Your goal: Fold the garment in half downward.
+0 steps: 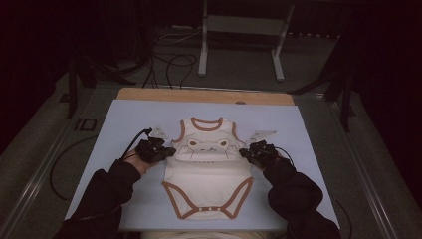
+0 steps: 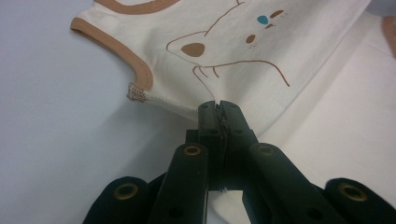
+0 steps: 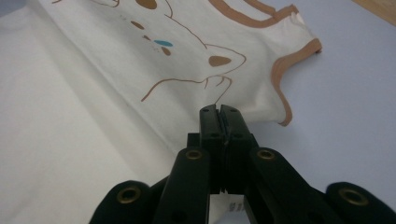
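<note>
Black jaws of both the left gripper (image 2: 218, 108) and right gripper (image 3: 219, 112) pinch the side seams of the cream, brown-trimmed cotton baby bodysuit (image 1: 208, 169), light, limp cloth best held at its edges.

We note broad bare stretches of the blue mat (image 1: 124, 119) to the left of the left gripper (image 1: 169, 151) and to the right of the right gripper (image 1: 245, 152); a hand could pass there freely. The strip of mat beyond the bodysuit (image 1: 206, 169) is also bare, up to the wooden board edge (image 1: 204, 95). Between the two grippers the bodysuit covers the mat (its upper part raised into a fold, both side edges pinched in closed jaws). Off the table, cables (image 1: 171, 64) and a metal stand (image 1: 241, 30) crowd the floor.
</note>
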`<state>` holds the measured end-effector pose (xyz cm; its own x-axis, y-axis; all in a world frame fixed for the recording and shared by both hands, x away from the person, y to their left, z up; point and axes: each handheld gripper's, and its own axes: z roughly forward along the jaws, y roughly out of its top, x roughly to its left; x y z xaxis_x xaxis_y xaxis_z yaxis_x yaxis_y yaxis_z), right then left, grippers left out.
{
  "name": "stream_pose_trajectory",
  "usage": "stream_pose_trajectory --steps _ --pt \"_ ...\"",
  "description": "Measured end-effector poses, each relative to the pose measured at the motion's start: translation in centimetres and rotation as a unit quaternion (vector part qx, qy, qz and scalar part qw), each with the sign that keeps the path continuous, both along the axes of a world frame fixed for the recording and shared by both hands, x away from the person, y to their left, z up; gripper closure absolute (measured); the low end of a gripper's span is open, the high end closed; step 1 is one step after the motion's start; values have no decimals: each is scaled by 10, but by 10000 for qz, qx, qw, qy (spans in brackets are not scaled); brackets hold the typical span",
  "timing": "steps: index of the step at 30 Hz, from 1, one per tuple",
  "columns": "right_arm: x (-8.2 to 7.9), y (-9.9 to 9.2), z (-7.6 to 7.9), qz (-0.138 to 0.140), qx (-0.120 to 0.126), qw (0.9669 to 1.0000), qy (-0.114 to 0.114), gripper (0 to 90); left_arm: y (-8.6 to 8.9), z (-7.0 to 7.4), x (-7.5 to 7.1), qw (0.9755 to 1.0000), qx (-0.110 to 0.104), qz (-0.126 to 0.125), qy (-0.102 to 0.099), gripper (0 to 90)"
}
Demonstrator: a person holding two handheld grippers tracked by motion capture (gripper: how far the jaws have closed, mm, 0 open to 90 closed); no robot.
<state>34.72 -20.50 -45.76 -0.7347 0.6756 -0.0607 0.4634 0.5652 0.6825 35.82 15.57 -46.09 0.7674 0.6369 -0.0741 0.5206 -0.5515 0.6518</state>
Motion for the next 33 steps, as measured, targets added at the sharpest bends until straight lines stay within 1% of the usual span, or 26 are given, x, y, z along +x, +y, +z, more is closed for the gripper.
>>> stream_pose_trajectory --steps 3,4,6,7,9,10,11,12,14,15,16,17,18,19,20,21,22,23,24,25,26,27,30,31,32,33 --pt "-9 0 2 59 -4 10000 -7 900 0 4 -11 10000 3 -53 -34 899" --pt "-12 0 2 74 -24 10000 -9 900 0 5 -13 10000 -15 -64 -14 899" --pt "-17 0 2 119 -22 9999 -10 900 0 5 -18 10000 -24 -56 -1 899" --pt "-20 0 3 124 -61 9999 -15 900 0 5 -20 10000 4 -75 0 899" --pt "-24 0 4 162 -51 9999 -21 900 0 5 -26 9999 17 -121 -3 899" --pt "-24 0 4 162 -51 9999 -21 900 0 5 -26 9999 17 -121 -3 899" --pt "-30 -1 6 183 -38 9998 -45 900 0 4 -29 9999 9 -133 20 899" --pt "-30 -1 6 183 -38 9998 -45 900 0 4 -32 9999 20 -153 10 899" --pt "-35 -2 7 225 -33 9997 -56 900 0 5 -41 9997 23 -224 -31 899" --pt "-41 -3 8 242 -14 9997 -46 900 0 5 -45 9997 11 -244 -46 899" --pt "-41 -3 8 242 -14 9997 -46 900 -1 5 -49 9996 5 -267 -37 899" --pt "-45 -4 7 249 -25 9997 -31 900 -2 5 -57 9994 27 -336 -26 899" --pt "-45 -4 7 249 -25 9997 -31 900 -2 5 -57 9994 27 -336 -26 899" --pt "-50 -5 7 262 -34 9997 -13 900 -2 5 -63 9993 64 -373 -58 899" --pt "-50 -5 7 262 -34 9997 -13 900 -2 5 -63 9993 64 -373 -58 899" --pt "-55 -5 7 289 -27 9996 10 900 -1 5 -68 9993 37 -382 -39 899" --pt "-55 -5 7 289 -27 9996 10 900 -1 5 -68 9993 37 -382 -39 899" --pt "-60 -5 7 345 -77 9994 0 900 -2 6 -73 9991 8 -418 -38 899" --pt "-60 -5 7 345 -77 9994 0 900 -2 6 -73 9991 8 -418 -38 899" --pt "-66 -5 8 369 -80 9993 -14 900 -2 6 -76 9990 23 -449 -58 899" --pt "-66 -5 8 369 -80 9993 -14 900 -3 6 -78 9989 23 -460 -62 899" --pt "-70 -6 9 391 -39 9992 -1 900 -3 7 -82 9988 7 -489 -48 899" --pt "-75 -6 10 407 -21 9992 23 900 -3 7 -87 9986 29 -530 -58 899" --pt "-80 -6 9 447 -54 9990 42 900 -3 6 -90 9986 4 -532 -26 899" --pt "-80 -6 9 447 -54 9990 42 900 -3 6 -90 9986 4 -532 -26 899" --pt "-83 -7 7 456 -64 9989 78 900 -4 5 -93 9984 36 -555 -33 899"
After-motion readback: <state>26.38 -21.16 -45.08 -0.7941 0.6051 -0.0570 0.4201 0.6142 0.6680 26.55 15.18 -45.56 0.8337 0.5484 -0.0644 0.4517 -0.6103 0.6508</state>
